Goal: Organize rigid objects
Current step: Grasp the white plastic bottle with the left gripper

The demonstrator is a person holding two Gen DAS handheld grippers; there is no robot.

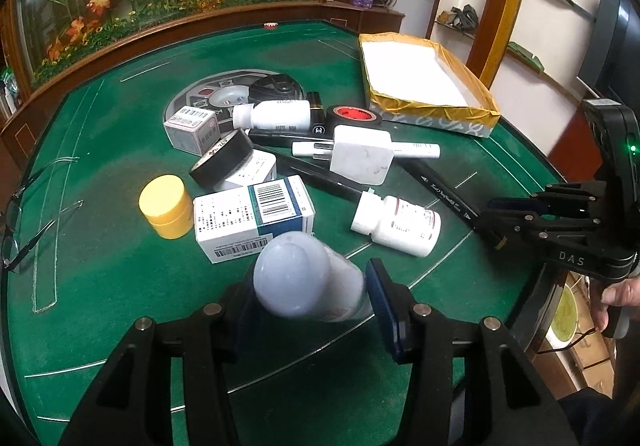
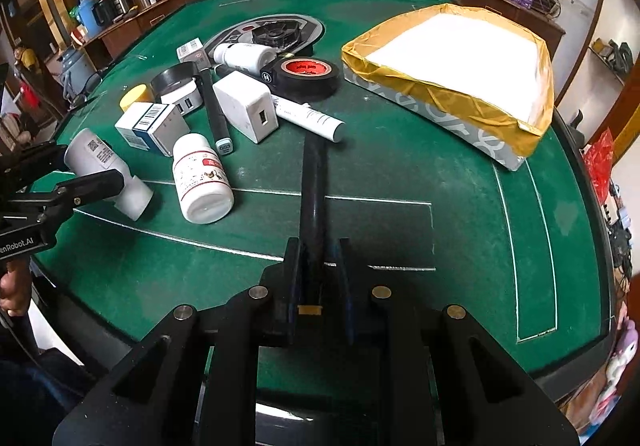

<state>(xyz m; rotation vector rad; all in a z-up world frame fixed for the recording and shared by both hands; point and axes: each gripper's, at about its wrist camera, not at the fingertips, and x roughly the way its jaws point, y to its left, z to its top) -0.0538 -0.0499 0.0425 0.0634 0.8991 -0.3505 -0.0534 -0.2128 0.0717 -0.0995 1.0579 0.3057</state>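
My left gripper (image 1: 310, 300) is shut on a white bottle (image 1: 304, 278) and holds it above the green table; it also shows in the right wrist view (image 2: 106, 169). My right gripper (image 2: 318, 266) is shut on a long black pen (image 2: 312, 181) that points toward the pile. The pile holds a white pill bottle (image 2: 202, 175), a white charger (image 2: 246, 105), a blue-and-white box (image 1: 256, 217), a yellow jar (image 1: 166, 211), black tape rolls (image 2: 308, 75) and a white tube (image 2: 308, 117). A gold-lined empty box (image 2: 460, 85) stands at the right.
Eyeglasses (image 1: 24, 217) lie at the table's left edge. A round grey panel (image 1: 218, 95) sits in the table's middle under the pile. Shelves and a flower display stand behind the table.
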